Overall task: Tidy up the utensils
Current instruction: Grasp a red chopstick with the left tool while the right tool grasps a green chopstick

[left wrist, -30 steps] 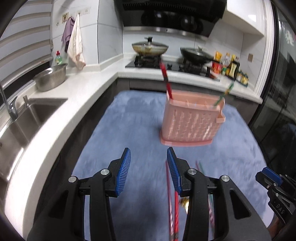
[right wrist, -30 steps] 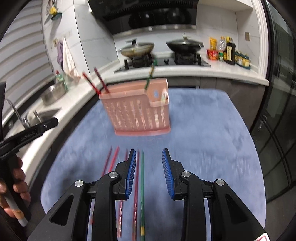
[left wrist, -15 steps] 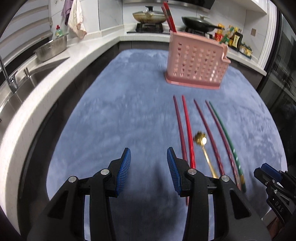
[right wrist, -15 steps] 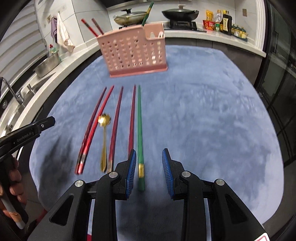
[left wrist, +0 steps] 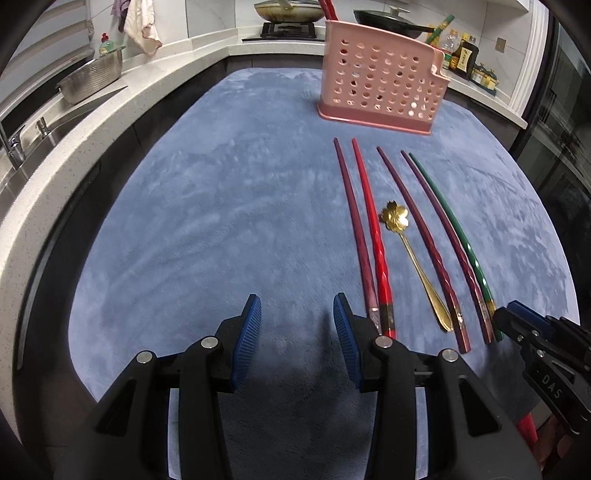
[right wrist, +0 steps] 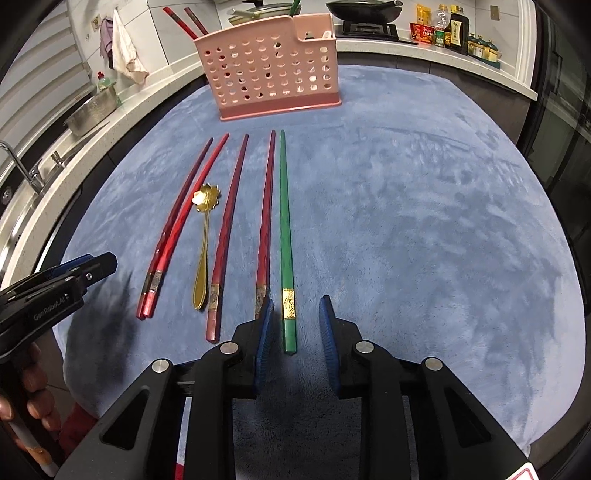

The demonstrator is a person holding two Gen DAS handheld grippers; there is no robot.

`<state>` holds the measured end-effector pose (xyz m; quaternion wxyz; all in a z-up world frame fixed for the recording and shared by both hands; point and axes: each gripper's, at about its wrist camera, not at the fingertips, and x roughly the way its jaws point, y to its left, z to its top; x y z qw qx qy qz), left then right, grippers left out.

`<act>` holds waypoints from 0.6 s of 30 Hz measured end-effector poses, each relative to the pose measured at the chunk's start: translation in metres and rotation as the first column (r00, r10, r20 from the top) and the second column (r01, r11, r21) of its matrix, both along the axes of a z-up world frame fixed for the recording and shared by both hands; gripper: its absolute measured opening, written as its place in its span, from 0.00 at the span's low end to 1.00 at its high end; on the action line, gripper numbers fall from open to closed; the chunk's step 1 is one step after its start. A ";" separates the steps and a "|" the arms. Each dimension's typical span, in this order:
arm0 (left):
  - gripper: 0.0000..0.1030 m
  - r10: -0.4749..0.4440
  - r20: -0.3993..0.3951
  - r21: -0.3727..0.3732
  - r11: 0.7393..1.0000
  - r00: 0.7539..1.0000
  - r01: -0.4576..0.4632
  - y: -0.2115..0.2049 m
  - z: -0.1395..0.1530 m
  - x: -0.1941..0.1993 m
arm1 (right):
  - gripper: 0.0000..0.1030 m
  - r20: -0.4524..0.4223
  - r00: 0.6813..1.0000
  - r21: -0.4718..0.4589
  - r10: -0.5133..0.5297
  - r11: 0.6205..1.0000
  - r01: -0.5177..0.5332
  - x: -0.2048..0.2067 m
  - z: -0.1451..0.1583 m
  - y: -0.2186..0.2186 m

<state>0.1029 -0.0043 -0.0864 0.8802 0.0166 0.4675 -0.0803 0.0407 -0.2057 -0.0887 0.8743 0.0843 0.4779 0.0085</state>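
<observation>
A pink perforated utensil holder (right wrist: 271, 70) stands at the far side of the blue mat and shows in the left wrist view too (left wrist: 380, 88); red and green chopsticks stick out of it. Several chopsticks lie in a row on the mat: dark red ones (right wrist: 229, 221), a bright red one (left wrist: 373, 229) and a green one (right wrist: 285, 236). A gold flower-bowl spoon (right wrist: 205, 236) lies among them. My right gripper (right wrist: 295, 317) is open, its jaws either side of the green chopstick's near end. My left gripper (left wrist: 297, 314) is open and empty, left of the row.
A blue mat (right wrist: 406, 221) covers the table. White counters wrap around it, with a sink and tap (left wrist: 14, 147), a steel colander (left wrist: 92, 75), a stove with pans (right wrist: 362, 11) and sauce bottles (right wrist: 454, 31).
Both grippers have dropped from high above the mat to just over it. The right gripper now straddles the green chopstick's end. Both stay open.
</observation>
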 end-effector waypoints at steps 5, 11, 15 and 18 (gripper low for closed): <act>0.41 -0.020 -0.018 -0.005 1.000 1.000 0.020 -0.007 -0.005 -0.001 | 0.15 -0.013 1.000 0.001 0.001 1.000 -0.001 0.003 -0.005 0.001; 0.44 -0.051 -0.039 -0.030 0.998 0.998 0.050 -0.015 -0.010 -0.001 | 0.11 -0.011 1.000 -0.005 0.009 1.000 -0.009 0.005 -0.007 0.001; 0.44 -0.063 -0.053 -0.026 0.998 0.997 0.062 -0.021 -0.015 0.001 | 0.10 -0.011 1.000 -0.003 0.008 1.000 -0.008 0.005 -0.008 0.001; 0.44 -0.067 -0.054 -0.033 0.997 0.996 0.065 -0.023 -0.016 0.002 | 0.10 -0.010 1.000 -0.001 0.008 1.000 -0.008 0.005 -0.008 0.001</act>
